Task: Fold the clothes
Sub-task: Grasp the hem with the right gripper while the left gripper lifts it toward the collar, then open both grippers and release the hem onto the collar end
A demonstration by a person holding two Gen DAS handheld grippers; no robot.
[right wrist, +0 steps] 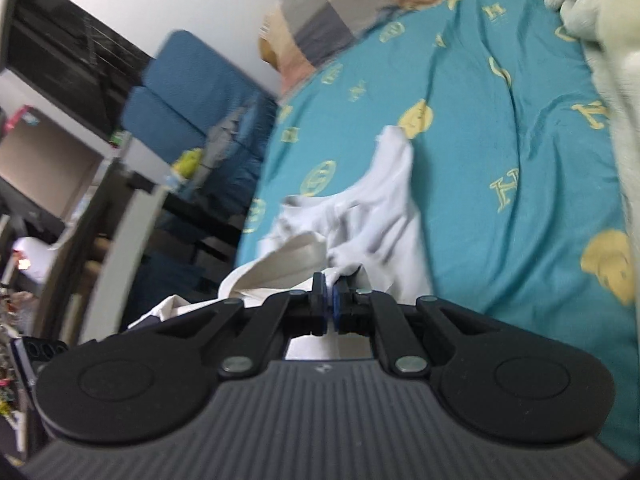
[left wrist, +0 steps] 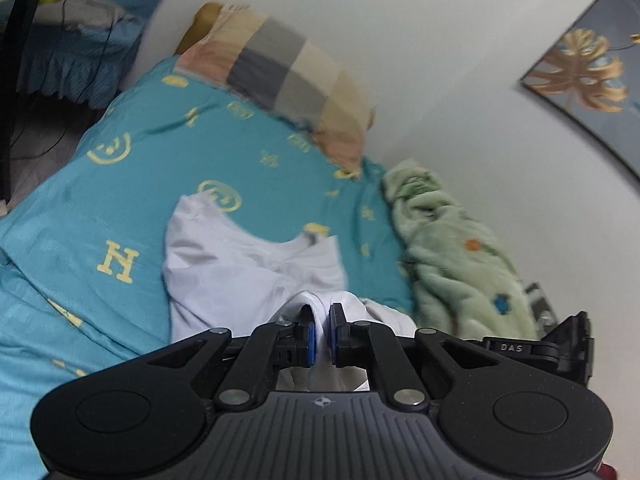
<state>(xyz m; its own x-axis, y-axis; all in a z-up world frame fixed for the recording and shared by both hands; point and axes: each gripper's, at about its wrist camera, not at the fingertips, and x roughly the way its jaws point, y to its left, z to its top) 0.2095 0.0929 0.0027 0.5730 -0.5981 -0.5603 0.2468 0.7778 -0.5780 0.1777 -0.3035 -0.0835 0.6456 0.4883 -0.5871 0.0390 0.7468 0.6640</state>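
A white T-shirt (left wrist: 236,268) lies crumpled on the teal bedsheet (left wrist: 120,208), neck opening away from me. My left gripper (left wrist: 320,320) is shut on a bunched fold of the shirt at its near edge. In the right wrist view the same white T-shirt (right wrist: 376,216) trails across the teal bedsheet (right wrist: 500,152) toward the bed's edge. My right gripper (right wrist: 330,292) is shut on another fold of it. The cloth hangs lifted between the pads.
A checked pillow (left wrist: 288,76) lies at the head of the bed against the white wall. A pale green fleece blanket (left wrist: 456,248) is heaped along the wall side. A blue chair (right wrist: 180,92) and a desk (right wrist: 120,200) stand beside the bed.
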